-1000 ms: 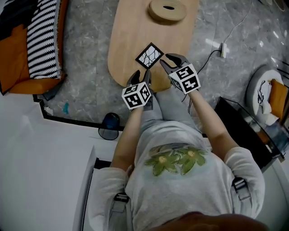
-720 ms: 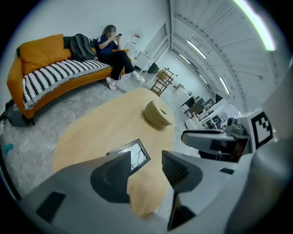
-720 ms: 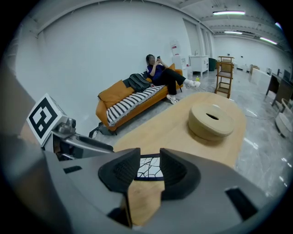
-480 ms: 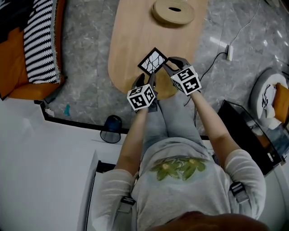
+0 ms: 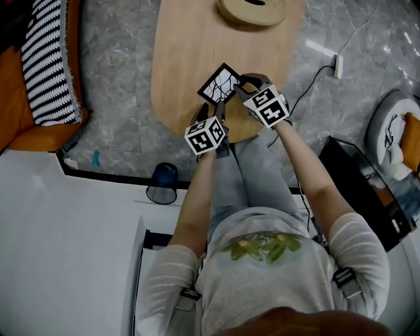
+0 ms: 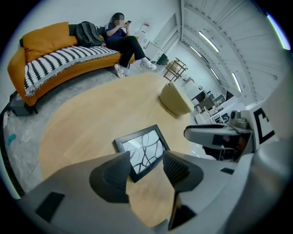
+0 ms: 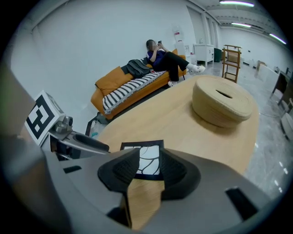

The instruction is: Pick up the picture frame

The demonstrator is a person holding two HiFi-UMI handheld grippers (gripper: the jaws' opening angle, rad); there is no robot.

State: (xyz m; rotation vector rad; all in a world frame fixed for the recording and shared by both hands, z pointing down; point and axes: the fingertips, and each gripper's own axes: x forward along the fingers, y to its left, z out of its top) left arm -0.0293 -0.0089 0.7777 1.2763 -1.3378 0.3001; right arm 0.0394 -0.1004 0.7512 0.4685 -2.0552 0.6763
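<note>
The picture frame [image 5: 220, 84] is black with a white, black-veined picture and lies flat near the near end of the oval wooden table [image 5: 190, 52]. My left gripper [image 5: 213, 113] hovers just short of the frame's near corner, and its jaws are opening with nothing between the pads. My right gripper [image 5: 243, 85] hangs at the frame's right corner, also opening and empty. In the left gripper view the frame [image 6: 142, 150] shows through the gap of the left gripper [image 6: 146, 159]. The right gripper view has the frame [image 7: 137, 147] just beyond the right gripper [image 7: 149, 157].
A round tan basket with a slotted lid [image 5: 252, 10] stands at the table's far end. An orange sofa with a striped blanket [image 5: 46, 65] is at the left, with a person [image 6: 121, 36] seated on it. A cable and plug strip [image 5: 337, 64] lie on the floor at the right.
Both grippers have sunk toward the table and closed in on the picture frame. Their jaws stand wider than before. The frame has not moved.
</note>
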